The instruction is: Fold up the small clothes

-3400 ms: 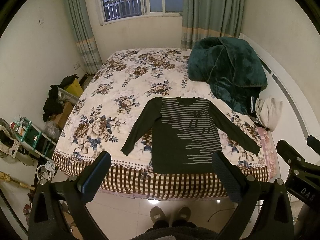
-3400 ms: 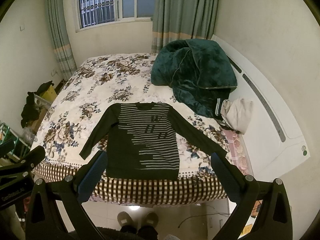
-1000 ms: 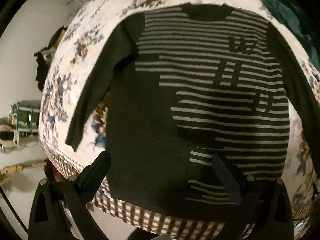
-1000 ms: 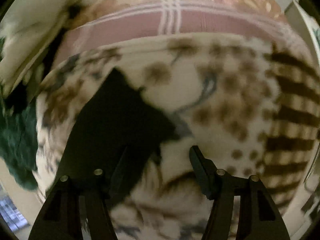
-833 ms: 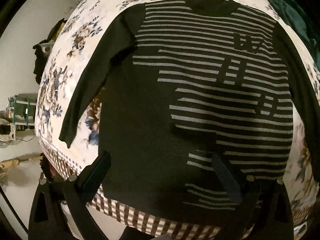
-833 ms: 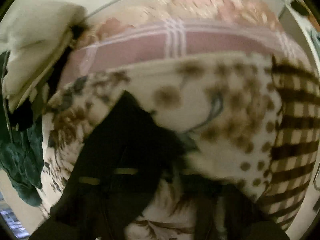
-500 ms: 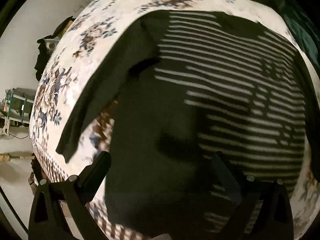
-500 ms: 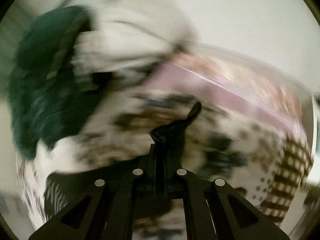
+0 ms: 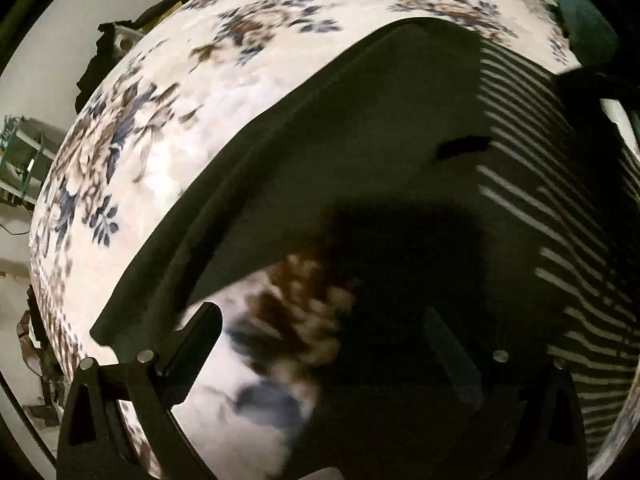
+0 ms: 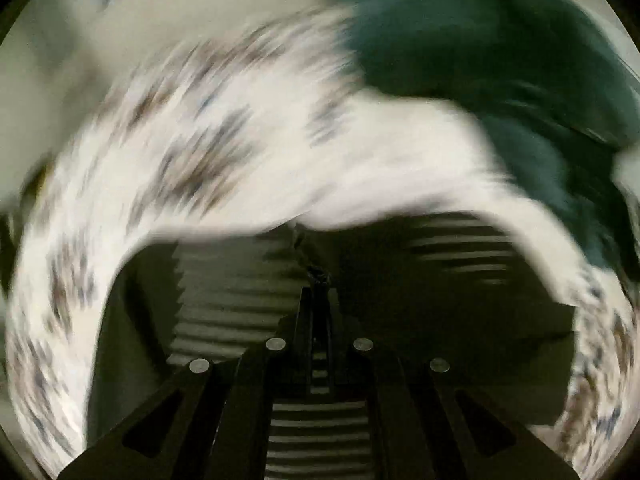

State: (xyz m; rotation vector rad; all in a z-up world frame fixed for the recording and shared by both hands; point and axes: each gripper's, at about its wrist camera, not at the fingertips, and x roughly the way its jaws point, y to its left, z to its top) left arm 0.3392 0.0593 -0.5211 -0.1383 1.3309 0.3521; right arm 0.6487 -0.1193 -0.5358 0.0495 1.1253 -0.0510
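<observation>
No writing is legible; the left gripper (image 9: 320, 344) is spread over the sweater (image 9: 400, 168), the right gripper (image 10: 318, 280) pinches it.

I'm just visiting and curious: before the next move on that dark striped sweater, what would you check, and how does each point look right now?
1. Right gripper shut on the sweater: ok, dark fabric is pinched at its tips.
2. Left gripper open: ok, fingers wide apart.
3. Left gripper over the left sleeve: ok.
4. Sleeve lying flat on the bedspread: ok.
5. Where the carried fabric will land: cannot tell, right view is blurred.
</observation>
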